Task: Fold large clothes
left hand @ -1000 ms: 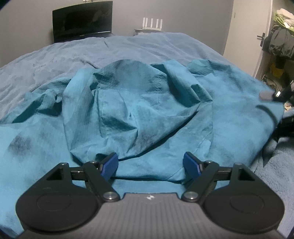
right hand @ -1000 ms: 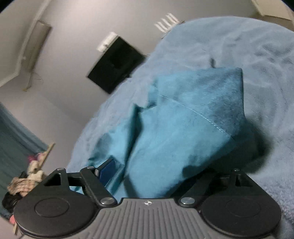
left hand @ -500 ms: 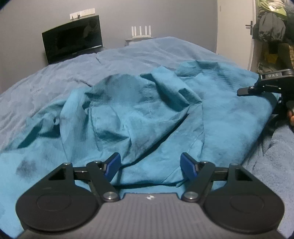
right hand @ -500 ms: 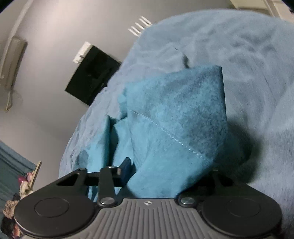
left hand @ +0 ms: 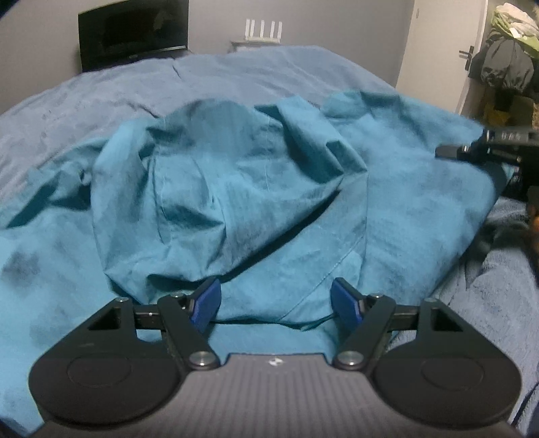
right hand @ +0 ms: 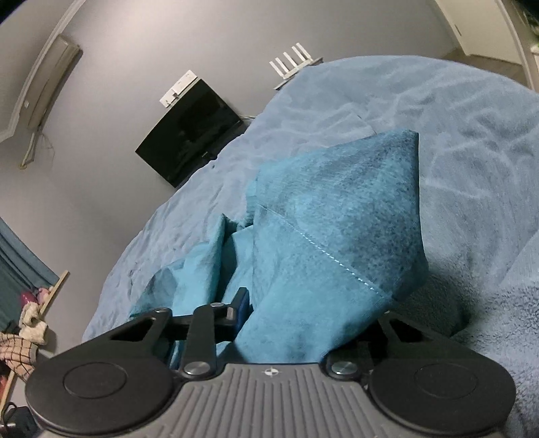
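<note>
While bunched between the just-closing right fingers [right hand: 244,305], teal garment [right hand: 323,242], left fingers [left hand: 207,301] spread above it.

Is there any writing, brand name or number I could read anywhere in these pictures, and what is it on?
None can be read.
Right gripper: pale marks on its black body, too blurred to read.
Left gripper: small white emblem on its grey body, no letters.
Black screen: blank, no legible brand.
Teal garment: no label visible.
</note>
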Motion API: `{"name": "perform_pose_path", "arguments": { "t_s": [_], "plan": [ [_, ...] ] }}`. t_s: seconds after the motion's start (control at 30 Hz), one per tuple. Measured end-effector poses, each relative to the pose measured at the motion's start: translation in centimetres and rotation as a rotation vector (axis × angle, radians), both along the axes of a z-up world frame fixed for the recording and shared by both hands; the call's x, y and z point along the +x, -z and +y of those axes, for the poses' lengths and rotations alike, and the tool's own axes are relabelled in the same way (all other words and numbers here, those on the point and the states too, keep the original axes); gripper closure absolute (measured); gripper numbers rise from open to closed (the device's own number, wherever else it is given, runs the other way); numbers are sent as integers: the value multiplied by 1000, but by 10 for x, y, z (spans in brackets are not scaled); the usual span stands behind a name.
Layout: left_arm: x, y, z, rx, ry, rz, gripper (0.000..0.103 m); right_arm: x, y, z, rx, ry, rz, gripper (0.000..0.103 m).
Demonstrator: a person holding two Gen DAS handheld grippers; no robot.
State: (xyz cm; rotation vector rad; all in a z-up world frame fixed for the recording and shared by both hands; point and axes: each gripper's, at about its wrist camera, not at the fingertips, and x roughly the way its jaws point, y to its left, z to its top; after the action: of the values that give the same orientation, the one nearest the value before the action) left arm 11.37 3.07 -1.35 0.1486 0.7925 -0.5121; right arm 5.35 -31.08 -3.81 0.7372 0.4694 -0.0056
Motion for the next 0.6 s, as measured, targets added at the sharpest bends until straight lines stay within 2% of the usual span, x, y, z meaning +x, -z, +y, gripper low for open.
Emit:
{"name": "perform_pose_path", "arguments": {
  "t_s": [0.13,0.37,0.5,0.6],
  "plan": [
    [1,1,0,8,9,11,32,-5,-38,28,-165,-67,-79,84],
    [6,4,5,-16,8,33,32,-5,-107,125,-441,-275,-222,85],
    [8,5,8,-29,0,44,32,-11,-124,186,-572,-410,-296,85],
    [14,2,18,-71,-7,78,32,-20,-127,222,-654,-533,-346,86]
  ]
}}
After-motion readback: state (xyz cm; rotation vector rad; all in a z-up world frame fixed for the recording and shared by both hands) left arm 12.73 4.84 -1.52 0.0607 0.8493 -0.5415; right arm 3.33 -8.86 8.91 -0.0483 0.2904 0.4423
